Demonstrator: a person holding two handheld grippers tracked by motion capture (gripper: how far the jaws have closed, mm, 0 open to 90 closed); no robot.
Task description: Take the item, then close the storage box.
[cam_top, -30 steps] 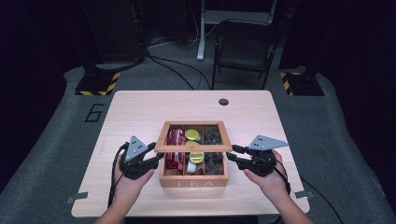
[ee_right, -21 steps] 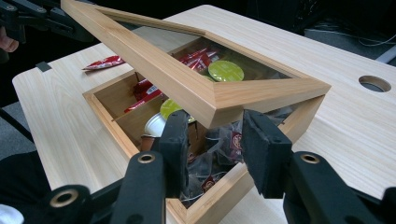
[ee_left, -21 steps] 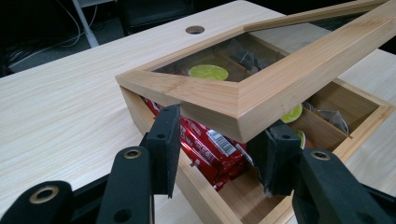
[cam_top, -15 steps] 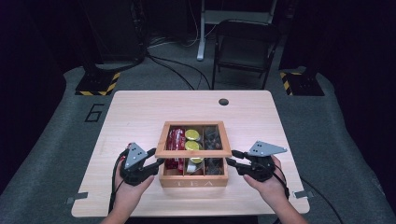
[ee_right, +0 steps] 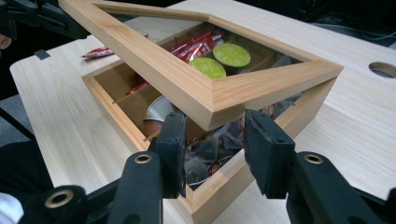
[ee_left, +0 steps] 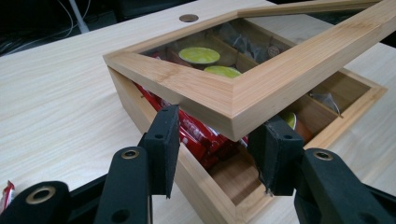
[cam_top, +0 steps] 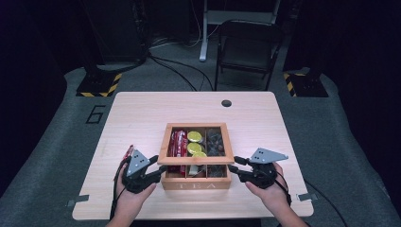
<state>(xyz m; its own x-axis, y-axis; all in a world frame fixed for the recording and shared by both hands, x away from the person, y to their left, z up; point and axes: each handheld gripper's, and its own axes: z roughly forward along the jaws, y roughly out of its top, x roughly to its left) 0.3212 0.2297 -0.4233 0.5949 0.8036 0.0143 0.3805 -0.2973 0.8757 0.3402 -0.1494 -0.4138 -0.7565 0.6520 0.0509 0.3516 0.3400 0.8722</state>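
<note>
Compared with the earlier frame, the glass-paned lid (cam_top: pixel 196 144) of the tea box (cam_top: pixel 196 177) sat a little lower and both hands had come nearer to the person. It was half raised over the box near the front edge of the surface (cam_top: pixel 142 113). The left hand-held gripper (cam_top: pixel 160 165) and the right hand-held gripper (cam_top: pixel 235 166) each straddled a front corner, jaws half wide; a firm clamp I cannot confirm. Closing seemed in hand, so next the lid should be lowered evenly onto the rim.
</note>
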